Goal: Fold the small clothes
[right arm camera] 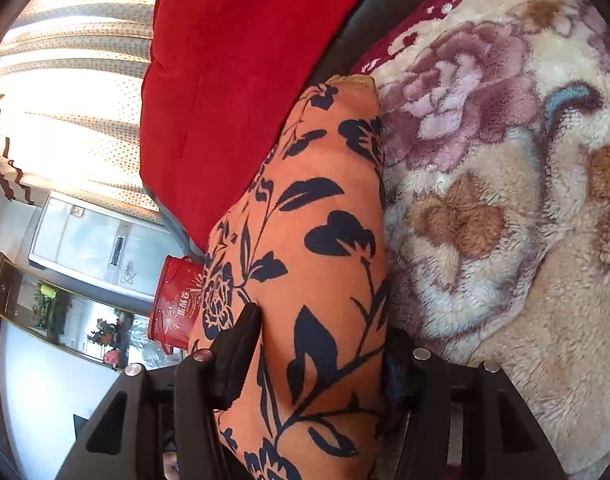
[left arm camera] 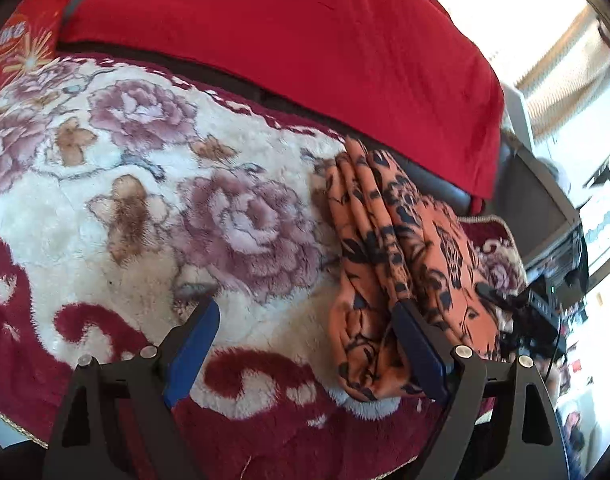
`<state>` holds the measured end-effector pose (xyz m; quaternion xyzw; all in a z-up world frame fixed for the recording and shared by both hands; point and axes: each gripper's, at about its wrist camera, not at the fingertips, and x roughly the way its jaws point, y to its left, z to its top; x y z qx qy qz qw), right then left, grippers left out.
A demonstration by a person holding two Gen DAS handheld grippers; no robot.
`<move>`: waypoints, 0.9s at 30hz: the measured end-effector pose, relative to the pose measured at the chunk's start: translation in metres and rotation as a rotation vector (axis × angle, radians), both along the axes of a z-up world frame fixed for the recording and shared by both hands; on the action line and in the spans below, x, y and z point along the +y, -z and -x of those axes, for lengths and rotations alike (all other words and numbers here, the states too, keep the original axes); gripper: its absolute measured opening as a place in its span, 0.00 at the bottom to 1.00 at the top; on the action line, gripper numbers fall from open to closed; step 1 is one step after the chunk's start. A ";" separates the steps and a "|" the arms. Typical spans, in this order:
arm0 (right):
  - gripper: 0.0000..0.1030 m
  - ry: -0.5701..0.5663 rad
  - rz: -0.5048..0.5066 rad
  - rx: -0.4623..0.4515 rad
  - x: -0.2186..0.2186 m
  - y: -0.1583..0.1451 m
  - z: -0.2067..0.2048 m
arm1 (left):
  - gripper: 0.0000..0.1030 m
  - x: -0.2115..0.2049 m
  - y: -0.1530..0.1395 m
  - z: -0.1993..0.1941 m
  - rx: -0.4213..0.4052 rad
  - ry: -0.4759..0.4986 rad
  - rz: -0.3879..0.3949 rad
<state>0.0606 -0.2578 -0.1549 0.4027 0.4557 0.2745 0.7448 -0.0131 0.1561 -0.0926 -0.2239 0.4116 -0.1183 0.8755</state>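
An orange garment with a dark floral print [left arm camera: 389, 248] lies bunched in folds on the cream and maroon flowered blanket [left arm camera: 145, 208]. My left gripper [left arm camera: 305, 344] is open just above the blanket, its right finger [left arm camera: 419, 350] touching the garment's left folds, its left finger [left arm camera: 193, 344] over bare blanket. In the right wrist view the same garment [right arm camera: 313, 240] fills the middle. My right gripper [right arm camera: 317, 360] is shut on the garment's thick folded stack, one finger [right arm camera: 241, 352] pressing its left side, the other mostly hidden behind the cloth.
A large red cushion [left arm camera: 305, 40] leans along the back, also in the right wrist view [right arm camera: 233, 80]. A red bag [right arm camera: 173, 312] and a cabinet [right arm camera: 97, 240] stand beyond the edge. The right gripper's body [left arm camera: 537, 320] shows at the garment's right side.
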 end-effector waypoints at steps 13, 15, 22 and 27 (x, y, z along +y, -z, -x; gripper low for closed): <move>0.56 -0.006 0.049 0.002 0.004 -0.004 -0.001 | 0.86 -0.054 -0.008 0.015 -0.015 0.239 -0.275; 0.56 -0.005 0.053 0.006 0.004 -0.003 -0.001 | 0.86 -0.059 -0.013 0.006 -0.033 0.253 -0.274; 0.57 -0.010 0.066 0.011 0.006 -0.005 -0.002 | 0.45 0.012 0.033 -0.026 0.173 -0.095 -0.122; 0.57 -0.023 0.069 0.004 0.008 -0.005 -0.005 | 0.66 0.040 0.014 -0.007 0.099 -0.107 0.148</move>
